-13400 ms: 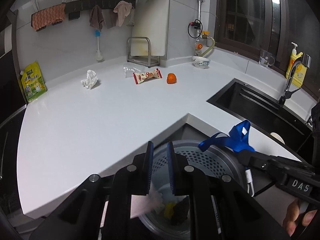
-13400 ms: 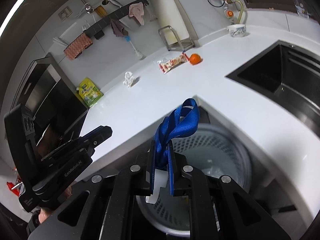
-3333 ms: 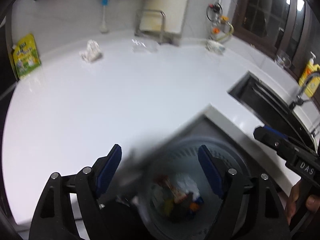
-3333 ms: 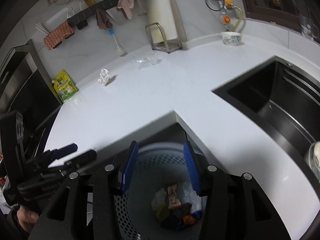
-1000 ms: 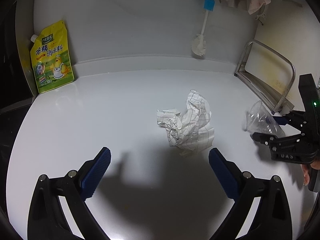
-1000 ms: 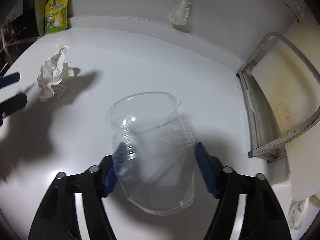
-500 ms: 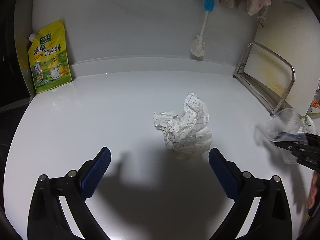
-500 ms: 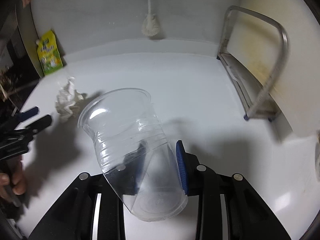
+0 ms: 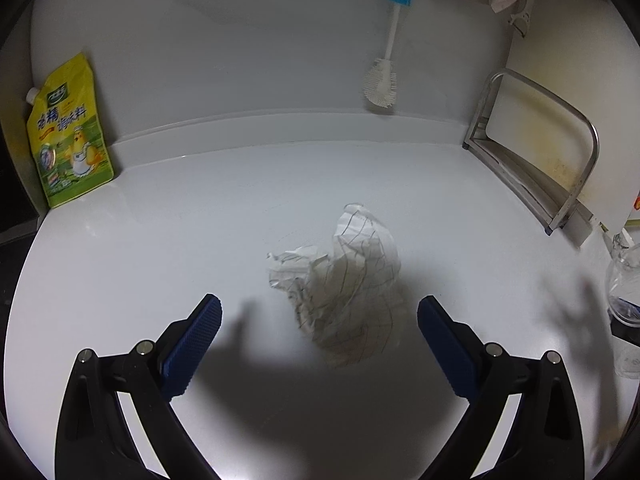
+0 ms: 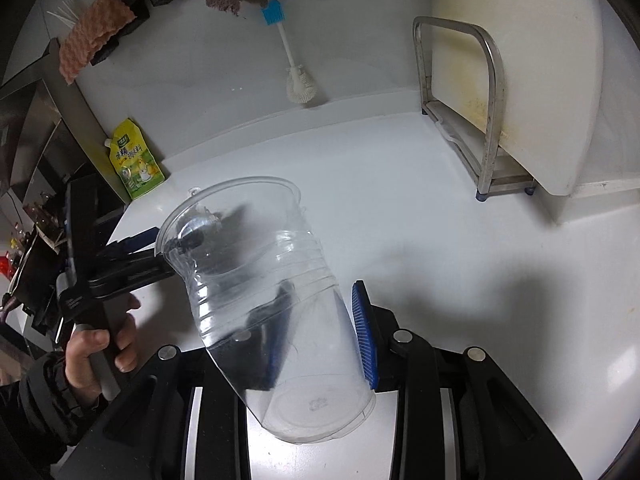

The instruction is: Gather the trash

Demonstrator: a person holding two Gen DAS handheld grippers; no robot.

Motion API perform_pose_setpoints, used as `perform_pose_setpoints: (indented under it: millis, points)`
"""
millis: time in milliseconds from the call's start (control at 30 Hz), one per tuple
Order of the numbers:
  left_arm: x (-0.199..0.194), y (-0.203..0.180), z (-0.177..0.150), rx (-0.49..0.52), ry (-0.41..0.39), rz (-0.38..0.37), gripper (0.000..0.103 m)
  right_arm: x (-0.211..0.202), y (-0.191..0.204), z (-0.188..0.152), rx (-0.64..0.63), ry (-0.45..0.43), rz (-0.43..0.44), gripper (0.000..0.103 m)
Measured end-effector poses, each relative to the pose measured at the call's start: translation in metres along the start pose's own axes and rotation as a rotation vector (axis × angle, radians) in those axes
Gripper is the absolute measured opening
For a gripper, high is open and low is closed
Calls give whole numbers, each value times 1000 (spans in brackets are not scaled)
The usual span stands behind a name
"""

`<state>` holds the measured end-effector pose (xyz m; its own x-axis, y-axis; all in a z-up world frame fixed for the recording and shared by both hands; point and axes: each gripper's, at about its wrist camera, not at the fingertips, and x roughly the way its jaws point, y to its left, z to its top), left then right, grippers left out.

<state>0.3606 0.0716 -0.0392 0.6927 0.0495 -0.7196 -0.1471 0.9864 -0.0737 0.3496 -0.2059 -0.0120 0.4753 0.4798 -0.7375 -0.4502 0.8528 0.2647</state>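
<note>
Pouch [image 9: 66, 132] of yellow and green leans on the wall at the far left of the white desk [image 9: 208, 216]. Right of it, the left gripper [image 9: 318, 326] hangs over the desk with its jaws spread wide and nothing pressed between them; the crumpled checked paper [image 9: 344, 276] lies on the desk between the blue pads [image 9: 192, 344]. A white brush [image 9: 382, 80] hangs on the wall. Farther right stands a metal rack [image 10: 484, 112]. The right gripper [image 10: 318, 338] clamps a clear plastic cup [image 10: 260, 292], tilted, rim toward the upper left, above the desk.
</note>
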Motion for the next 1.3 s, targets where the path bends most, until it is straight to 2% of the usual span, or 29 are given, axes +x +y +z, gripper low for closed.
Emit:
perform_pose_setpoints:
  millis: [233,333,433,467,500,567,733,967,1233,1300]
  points:
    - [20,-3,8,-4,53,-10,97,-1,1,-1,-24,-12,-15,30]
    - [19,-4,10,5,38,-16,94,0,6,-4,-24,-10,-15,30]
    - [19,-6,9,20,46,-34,71,-2,12,-10,-23,-14,-25,30]
    - [20,-6,9,20,56,-41,58,-3,13,-12,-21,-16,-26,30]
    - [21,-6,9,15,61,-50,49,-5,15,-16,-14,-20,-27,30]
    - [17,-4,8,6,48,-66,44,-9,17,-24,12,-25,-21,30]
    - [-5,1,-1,12,-27,-56,43,-26,24,-51,55,-45,-53,30]
    - [-47,-1,-26,50,-83,-72,43,-70,39,-112,196,-95,-109,30]
    - [-136,-9,-92,166,-139,-115,43,-143,85,-188,291,-217,-184,30]
    - [-156,-11,-108,192,-123,-144,43,-155,96,-206,303,-238,-200,30]
